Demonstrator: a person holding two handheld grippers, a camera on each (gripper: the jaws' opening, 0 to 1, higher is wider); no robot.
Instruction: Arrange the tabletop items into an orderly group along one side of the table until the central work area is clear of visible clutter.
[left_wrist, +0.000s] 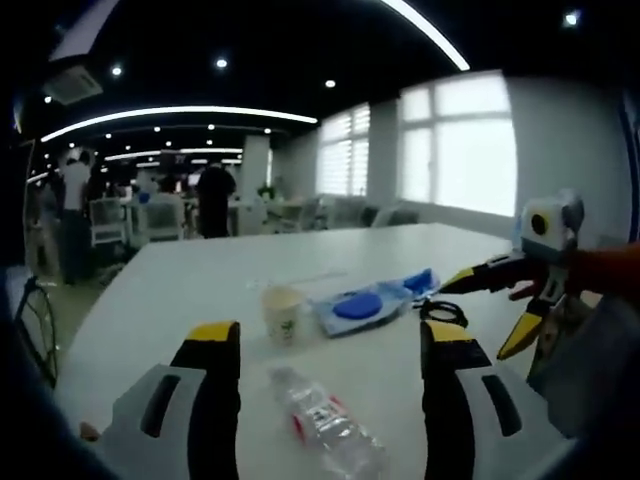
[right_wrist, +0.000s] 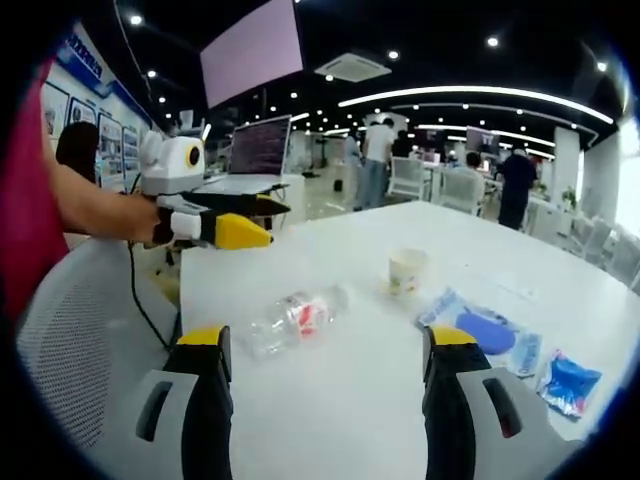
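Note:
A clear plastic bottle (left_wrist: 325, 425) (right_wrist: 295, 318) lies on its side on the white table (left_wrist: 200, 290) (right_wrist: 340, 400). Beyond it stands a paper cup (left_wrist: 283, 312) (right_wrist: 407, 270). A flat blue-and-white package (left_wrist: 372, 305) (right_wrist: 485, 335) lies next to a small blue packet (left_wrist: 421, 280) (right_wrist: 570, 382). My left gripper (left_wrist: 330, 332) (right_wrist: 274, 222) is open, just short of the bottle. My right gripper (right_wrist: 328, 337) (left_wrist: 485, 310) is open too, hovering near the small packet, with nothing between its fingers.
A small black item (left_wrist: 443, 312) lies by the package. A white mesh chair (right_wrist: 70, 330) stands at the table's near edge, with a person's arm (right_wrist: 95, 210) above it. A laptop (right_wrist: 258, 150) sits on a desk behind. People stand in the far office.

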